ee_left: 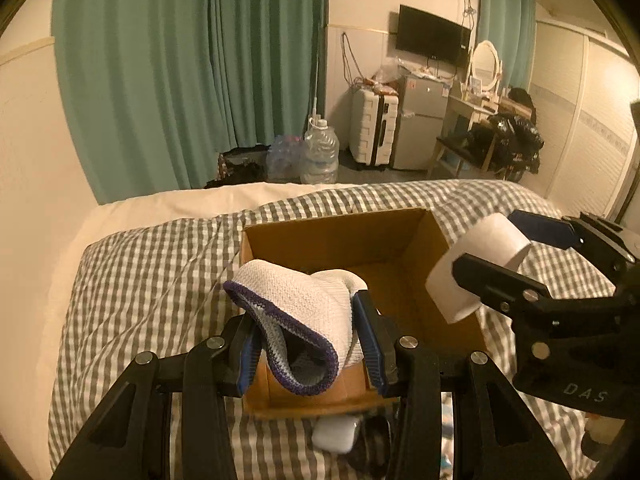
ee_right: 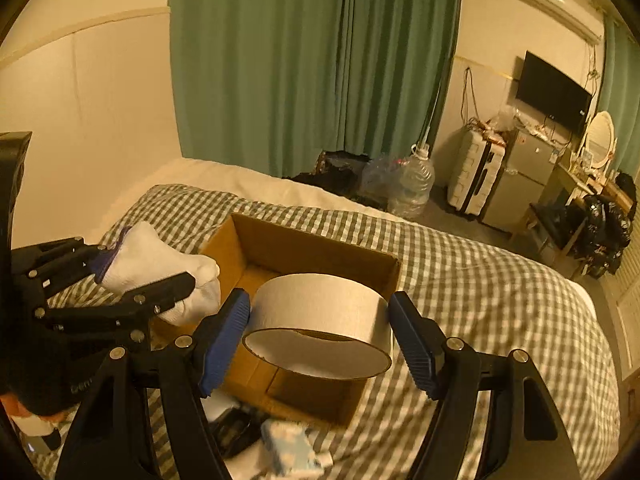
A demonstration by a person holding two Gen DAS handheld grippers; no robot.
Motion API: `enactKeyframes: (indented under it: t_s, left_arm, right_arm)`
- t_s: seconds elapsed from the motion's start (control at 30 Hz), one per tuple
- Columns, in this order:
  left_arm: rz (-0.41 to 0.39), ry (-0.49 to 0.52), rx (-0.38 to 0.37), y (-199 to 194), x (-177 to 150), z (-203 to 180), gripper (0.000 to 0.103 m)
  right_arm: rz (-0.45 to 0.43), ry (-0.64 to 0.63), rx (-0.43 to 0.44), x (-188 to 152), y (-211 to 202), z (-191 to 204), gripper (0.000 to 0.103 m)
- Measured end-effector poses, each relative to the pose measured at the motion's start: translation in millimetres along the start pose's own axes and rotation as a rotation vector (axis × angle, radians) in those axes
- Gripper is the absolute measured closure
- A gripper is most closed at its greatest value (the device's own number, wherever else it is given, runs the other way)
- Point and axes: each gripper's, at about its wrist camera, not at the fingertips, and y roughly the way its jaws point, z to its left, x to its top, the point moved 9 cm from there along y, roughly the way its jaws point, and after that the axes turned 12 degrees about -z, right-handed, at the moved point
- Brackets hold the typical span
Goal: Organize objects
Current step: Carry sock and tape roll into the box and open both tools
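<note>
An open cardboard box [ee_left: 344, 236] sits on a bed with a grey checked cover [ee_left: 152, 264], just ahead of and below both claws. The left claw [ee_left: 308, 332] pinches a white sock [ee_left: 304, 300] with a purple cuff between its blue pads, the sock hanging above the near left corner of the box. The right claw [ee_right: 320, 328] pinches a wide roll of white tape [ee_right: 320, 320], its pads pressed on either side, above the near right part of the box; the roll's open core faces down toward the camera. Beneath the claws, on the cover just short of the box, lie a small white case [ee_left: 334, 434] and a pale blue patterned packet [ee_right: 292, 448], both blurred.
</note>
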Motion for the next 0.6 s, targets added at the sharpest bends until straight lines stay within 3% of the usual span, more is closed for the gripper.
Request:
enactKeyframes:
  t_s: [0.37, 0.6]
  left_arm:
    - [0.054, 0.016, -0.012, 70, -15, 7, 0.059]
    - [0.056, 0.009, -0.039, 92, -23, 10, 0.059]
  right_arm:
    - [0.053, 0.002, 0.000, -2, 81, -18, 0.032]
    - [0.082, 0.024, 0.027, -20, 105, -17, 0.033]
